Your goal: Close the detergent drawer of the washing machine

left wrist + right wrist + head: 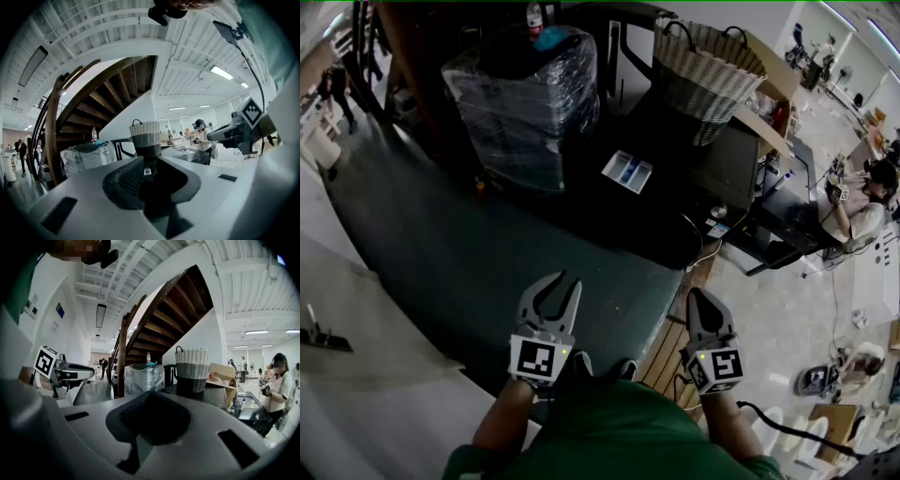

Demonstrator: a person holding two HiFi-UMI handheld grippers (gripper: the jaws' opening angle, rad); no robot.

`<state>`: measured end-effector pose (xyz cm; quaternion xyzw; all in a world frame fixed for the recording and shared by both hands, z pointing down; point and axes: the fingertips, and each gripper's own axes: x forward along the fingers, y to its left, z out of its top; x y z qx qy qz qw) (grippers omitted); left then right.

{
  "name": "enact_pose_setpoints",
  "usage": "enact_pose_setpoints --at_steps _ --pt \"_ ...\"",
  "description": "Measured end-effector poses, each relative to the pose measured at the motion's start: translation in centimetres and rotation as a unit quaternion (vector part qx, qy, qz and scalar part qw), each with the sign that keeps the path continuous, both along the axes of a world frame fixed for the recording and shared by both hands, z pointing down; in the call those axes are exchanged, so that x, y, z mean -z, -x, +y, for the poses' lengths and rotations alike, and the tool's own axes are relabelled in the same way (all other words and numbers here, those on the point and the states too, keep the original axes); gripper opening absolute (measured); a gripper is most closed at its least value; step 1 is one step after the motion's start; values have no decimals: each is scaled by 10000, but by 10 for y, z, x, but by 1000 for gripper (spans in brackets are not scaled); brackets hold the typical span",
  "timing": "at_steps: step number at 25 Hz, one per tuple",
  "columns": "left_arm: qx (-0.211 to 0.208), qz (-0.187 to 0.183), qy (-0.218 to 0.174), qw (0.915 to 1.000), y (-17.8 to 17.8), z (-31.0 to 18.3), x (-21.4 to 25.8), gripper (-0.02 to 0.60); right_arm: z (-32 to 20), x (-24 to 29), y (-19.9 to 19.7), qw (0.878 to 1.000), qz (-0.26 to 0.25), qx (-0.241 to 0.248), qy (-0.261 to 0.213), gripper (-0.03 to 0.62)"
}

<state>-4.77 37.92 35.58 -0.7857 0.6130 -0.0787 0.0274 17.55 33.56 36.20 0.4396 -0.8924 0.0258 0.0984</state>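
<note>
The hall is wide and white-ceilinged, with strip lights that only the two gripper views show. A dark green floor covering [478,253] fills the middle of the head view and gives way to pale tiles [778,319] at the right. A dark wooden staircase [157,317] climbs overhead; it is plain in the gripper views, while the head view catches only its foot.

Beneath it stands a plastic-wrapped stack [520,103], and beside that the black washing machine [670,202] carries a grey-and-white wicker basket [703,70] on top. The detergent drawer [627,172] shows only in the head view, as a white-and-blue tray sticking out of the machine's front, well apart from both grippers.

A seated person [862,211] works at the far right.

The left gripper [553,291] hangs low over the green floor with its jaws spread and nothing between them. The right gripper [703,305] is held beside it with its jaws pressed together, empty. Each gripper view catches the other gripper's marker cube at its edge.
</note>
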Motion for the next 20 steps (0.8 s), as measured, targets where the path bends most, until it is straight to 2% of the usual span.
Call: enact_pose_setpoints --at_steps 5,9,12,15,20 --pt "-203 -157 -42 9997 -8 3 2 104 2 -1 -1 10000 45 23 12 21" --pt "-203 -257 -38 9995 -3 -1 -6 104 -1 -8 9 9999 86 100 101 21" --pt "-144 -32 45 9999 4 3 -11 104 3 -9 6 9998 110 2 184 21" --pt "-26 305 -28 9995 32 8 0 104 2 5 21 9999 96 -118 54 21" --pt "-45 343 -137 9993 62 8 7 104 2 20 48 9998 133 -154 -86 21"
